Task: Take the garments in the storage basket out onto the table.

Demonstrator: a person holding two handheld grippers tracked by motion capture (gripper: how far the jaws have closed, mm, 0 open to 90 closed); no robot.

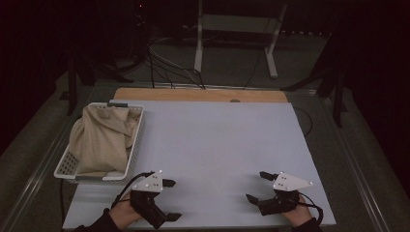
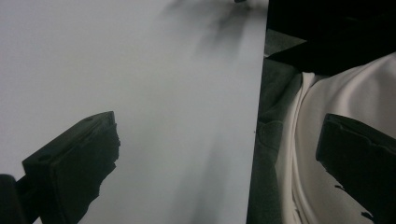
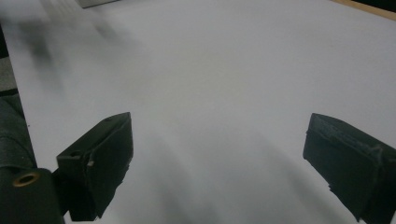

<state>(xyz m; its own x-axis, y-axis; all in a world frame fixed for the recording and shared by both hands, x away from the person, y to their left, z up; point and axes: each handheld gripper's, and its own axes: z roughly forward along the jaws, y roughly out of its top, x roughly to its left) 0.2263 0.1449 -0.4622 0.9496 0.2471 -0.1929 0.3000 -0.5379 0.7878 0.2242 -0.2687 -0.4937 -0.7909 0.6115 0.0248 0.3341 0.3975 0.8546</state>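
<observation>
The bench [image 1: 212, 145] has a big pale sheet on top, with brown wood showing at the far edge. The room around it is dark. A white basket [image 1: 65, 166] sits at the left with a tan cloth [image 1: 101, 137] inside. The left hand-held gripper [image 1: 170, 199] and right hand-held gripper [image 1: 257, 186] sit near the front edge, both wide open and holding nothing.
</observation>
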